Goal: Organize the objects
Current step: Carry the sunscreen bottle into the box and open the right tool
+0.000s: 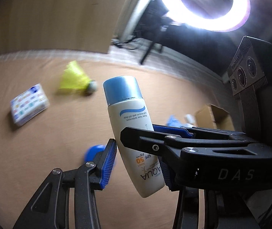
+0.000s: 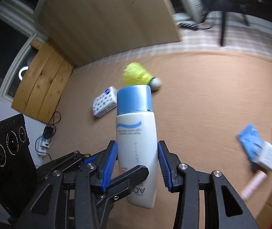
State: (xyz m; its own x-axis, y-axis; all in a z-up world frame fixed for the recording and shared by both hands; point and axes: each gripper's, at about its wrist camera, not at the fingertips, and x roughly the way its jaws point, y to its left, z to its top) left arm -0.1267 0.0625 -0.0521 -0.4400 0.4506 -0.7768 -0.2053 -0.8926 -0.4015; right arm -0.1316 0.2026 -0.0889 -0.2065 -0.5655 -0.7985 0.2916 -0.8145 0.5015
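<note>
A white sunscreen bottle (image 1: 134, 133) with a blue cap is held cap-up above the tan table; it also shows in the right wrist view (image 2: 136, 143). My left gripper (image 1: 138, 162) has its blue pads against the bottle's lower body. My right gripper (image 2: 138, 162) also has the bottle between its pads; the left pad touches it, a thin gap shows at the right pad. In the left wrist view the right gripper's fingers (image 1: 155, 139) cross in from the right around the bottle. In the right wrist view the left gripper's fingers (image 2: 128, 177) cross in from the left.
On the table lie a yellow shuttlecock (image 1: 76, 80), also in the right wrist view (image 2: 139, 76), and a small patterned white box (image 1: 29, 104) (image 2: 104, 101). A cardboard box (image 1: 214, 116) stands right. A blue packet (image 2: 250, 143), a white box (image 2: 267, 158) and a pink tube (image 2: 254, 185) lie right.
</note>
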